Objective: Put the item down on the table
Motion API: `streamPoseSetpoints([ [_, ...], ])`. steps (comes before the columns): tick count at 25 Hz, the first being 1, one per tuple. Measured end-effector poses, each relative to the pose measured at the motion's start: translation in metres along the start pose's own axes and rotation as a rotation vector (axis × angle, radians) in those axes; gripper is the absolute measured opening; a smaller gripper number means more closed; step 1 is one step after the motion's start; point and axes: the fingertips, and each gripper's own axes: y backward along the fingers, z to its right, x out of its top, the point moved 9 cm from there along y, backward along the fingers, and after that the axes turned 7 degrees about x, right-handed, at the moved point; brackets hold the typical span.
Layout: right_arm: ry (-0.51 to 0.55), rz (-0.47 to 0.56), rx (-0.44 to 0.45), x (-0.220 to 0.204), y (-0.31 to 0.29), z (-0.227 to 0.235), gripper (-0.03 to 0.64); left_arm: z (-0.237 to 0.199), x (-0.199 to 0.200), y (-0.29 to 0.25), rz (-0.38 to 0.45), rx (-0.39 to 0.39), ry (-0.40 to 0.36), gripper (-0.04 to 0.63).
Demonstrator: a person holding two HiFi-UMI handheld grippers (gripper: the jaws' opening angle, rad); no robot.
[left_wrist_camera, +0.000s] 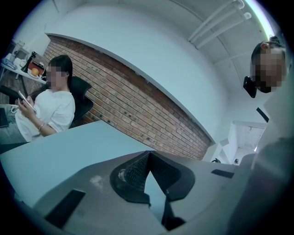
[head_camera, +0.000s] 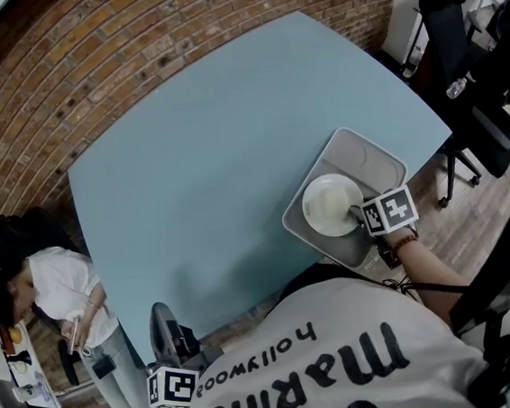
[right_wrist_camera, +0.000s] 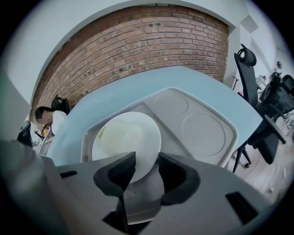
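Right claw (right_wrist_camera: 147, 164) clamps white plate (right_wrist_camera: 126, 137) lying in grey tray (right_wrist_camera: 209, 131); left claw (left_wrist_camera: 148, 156) closed, empty

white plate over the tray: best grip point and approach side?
Near rim, from the person's side: the plate sits face-up over the tray, so only its thin edge fits between jaws. The right gripper pinches it there.

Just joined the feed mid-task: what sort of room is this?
Probably an office: brick wall, black office chairs, a big blue table with a tray and the plate in the right gripper.
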Motion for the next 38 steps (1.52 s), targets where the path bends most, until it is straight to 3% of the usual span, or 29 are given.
streamPoseSetpoints([
  [9,0.186,-0.001,-0.137,0.006,0.005,-0.008,0.144,0.001,0.002,0.002,0.006,0.007,0.003,0.006],
  [12,0.124,0.040,-0.115,0.010,0.014,-0.003,0.144,0.000,0.004,0.003,0.011,0.012,0.005,0.006],
  [16,-0.053,0.193,0.047,0.026,0.034,0.001,0.144,-0.001,0.003,0.002,0.013,0.011,0.011,0.006],
  [19,-0.162,0.453,0.279,0.046,0.059,-0.002,0.134,0.001,0.001,-0.001,0.005,-0.004,0.010,0.006],
  [22,-0.146,0.802,0.519,0.063,0.087,-0.008,0.124,0.005,0.001,-0.004,-0.001,-0.022,-0.001,0.006],
  [24,-0.080,0.947,0.609,0.070,0.101,-0.014,0.124,0.006,0.001,-0.005,-0.006,-0.035,-0.019,0.006],
  [26,-0.016,0.947,0.641,0.072,0.107,-0.024,0.124,0.008,0.000,-0.007,-0.015,-0.047,-0.034,0.006],
  [30,0.138,0.826,0.579,0.063,0.101,-0.044,0.123,0.009,-0.001,-0.009,-0.021,-0.065,-0.038,0.006],
  [35,0.091,0.776,0.568,0.046,0.089,-0.044,0.050,0.007,-0.002,-0.010,-0.037,-0.069,-0.049,0.006],
  [38,0.088,0.763,0.553,0.039,0.088,-0.040,0.048,0.007,-0.001,-0.008,-0.038,-0.074,-0.050,0.006],
])
